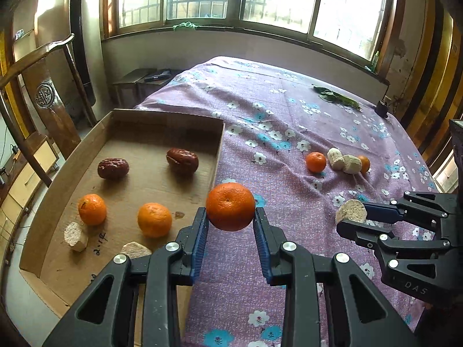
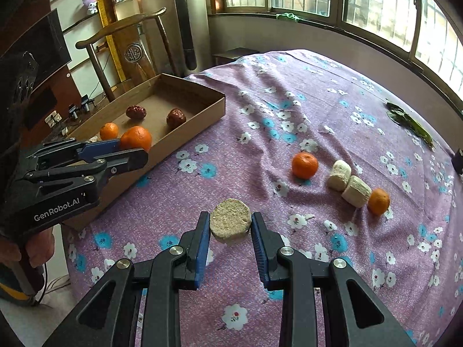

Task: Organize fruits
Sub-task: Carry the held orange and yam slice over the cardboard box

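My left gripper [image 1: 230, 213] is shut on a tangerine [image 1: 230, 202], held in the air just right of the cardboard tray's [image 1: 162, 116] right wall. In the tray lie two red dates [image 1: 113, 168], two tangerines [image 1: 154, 219] and two beige chunks [image 1: 75, 236]. My right gripper [image 2: 230, 217] is shut on a round beige chunk [image 2: 230, 222] above the flowered cloth [image 2: 260, 110]. Farther right on the cloth, two tangerines [image 2: 304, 165] [image 2: 378, 201] flank two beige chunks [image 2: 339, 175]. In the right wrist view, the left gripper [image 2: 133, 149] hovers by the tray [image 2: 188, 141].
Green leaves [image 1: 337, 97] lie near the cloth's far right edge, beside a small dark object [image 1: 382, 108]. A wooden chair [image 1: 43, 86] stands behind the tray at the left. Windows run along the far wall. A hand [image 2: 34, 248] grips the left gripper's handle.
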`<state>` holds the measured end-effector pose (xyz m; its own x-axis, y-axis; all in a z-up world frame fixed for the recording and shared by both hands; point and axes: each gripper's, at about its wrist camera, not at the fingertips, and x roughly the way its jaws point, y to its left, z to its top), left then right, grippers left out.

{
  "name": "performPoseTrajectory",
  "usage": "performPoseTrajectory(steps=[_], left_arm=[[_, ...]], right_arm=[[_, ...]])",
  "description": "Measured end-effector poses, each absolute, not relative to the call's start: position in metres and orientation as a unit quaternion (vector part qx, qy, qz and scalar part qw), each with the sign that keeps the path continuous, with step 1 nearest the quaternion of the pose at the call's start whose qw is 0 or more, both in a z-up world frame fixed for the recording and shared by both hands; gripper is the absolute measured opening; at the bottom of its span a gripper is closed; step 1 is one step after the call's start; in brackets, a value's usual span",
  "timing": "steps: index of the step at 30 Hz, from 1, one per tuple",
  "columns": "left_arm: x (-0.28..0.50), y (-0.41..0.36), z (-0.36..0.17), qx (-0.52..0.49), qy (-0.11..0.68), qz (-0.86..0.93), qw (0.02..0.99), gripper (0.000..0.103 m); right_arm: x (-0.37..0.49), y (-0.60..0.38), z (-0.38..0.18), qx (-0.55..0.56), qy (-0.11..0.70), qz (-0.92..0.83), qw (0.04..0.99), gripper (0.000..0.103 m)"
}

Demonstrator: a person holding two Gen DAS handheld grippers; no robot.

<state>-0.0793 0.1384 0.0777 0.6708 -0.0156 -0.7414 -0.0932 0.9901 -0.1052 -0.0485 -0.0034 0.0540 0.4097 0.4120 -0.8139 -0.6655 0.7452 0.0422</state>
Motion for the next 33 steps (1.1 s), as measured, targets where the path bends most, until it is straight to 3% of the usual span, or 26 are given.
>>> performPoseTrajectory(steps=[33], left_arm=[[-0.124,0.246,0.058,-0.097,0.42,0.121,0.894,0.031]], right_arm=[[-0.041,0.131,0.046,-0.223,0.426,0.414,0.773,0.031]])
